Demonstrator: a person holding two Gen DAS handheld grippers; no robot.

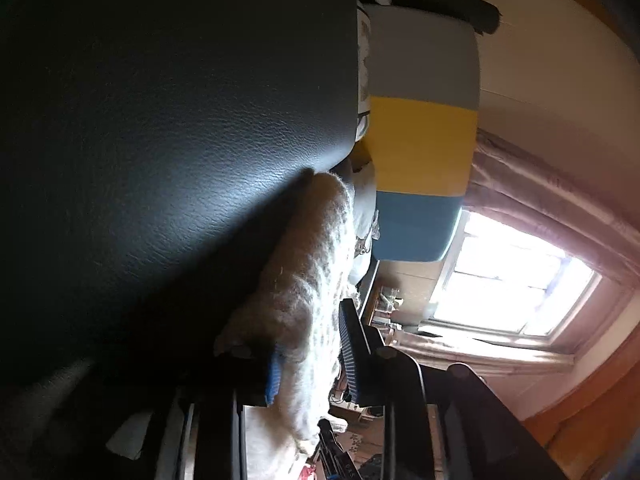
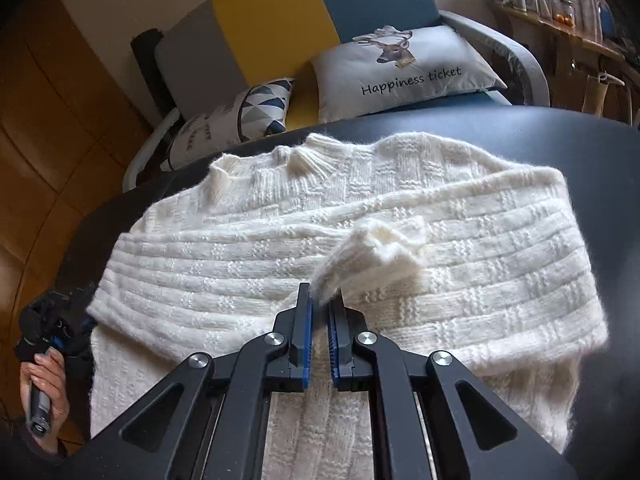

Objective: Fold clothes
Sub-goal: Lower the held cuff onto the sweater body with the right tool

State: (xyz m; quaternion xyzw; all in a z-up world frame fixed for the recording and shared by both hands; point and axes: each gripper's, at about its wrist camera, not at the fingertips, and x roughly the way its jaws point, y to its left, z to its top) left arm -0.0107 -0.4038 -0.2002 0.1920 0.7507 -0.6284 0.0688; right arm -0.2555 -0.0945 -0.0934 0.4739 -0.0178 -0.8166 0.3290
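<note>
Right wrist view: whole white knit sweater (image 2: 320, 240) spread flat on dark worktop (image 2: 560, 140), filling mid-frame; neckline toward upper left, sleeves folded across the body.
Right tool (image 2: 320, 316): lower centre, fingers pressed together, pinching a ribbed cuff (image 2: 372, 256) that lifts off the body of the sweater.
Left tool (image 2: 70, 320): lower left edge of right view, at the sweater's left edge, a person's hand (image 2: 44, 392) on its handle; jaw state not readable there.
Left wrist view: rolled sideways, low along the worktop (image 1: 160, 120); only a fuzzy edge of the sweater (image 1: 304, 280) shows, lower centre.
Left tool close up (image 1: 312, 364): blue pads spread, knit between them, not squeezed.
Only in right view: deer cushion (image 2: 404, 68), triangle-print cushion (image 2: 264, 108).
Only in left view: bright window (image 1: 508, 284), pink curtain (image 1: 540, 184).
Both views: grey-yellow-blue sofa back (image 2: 276, 28).
</note>
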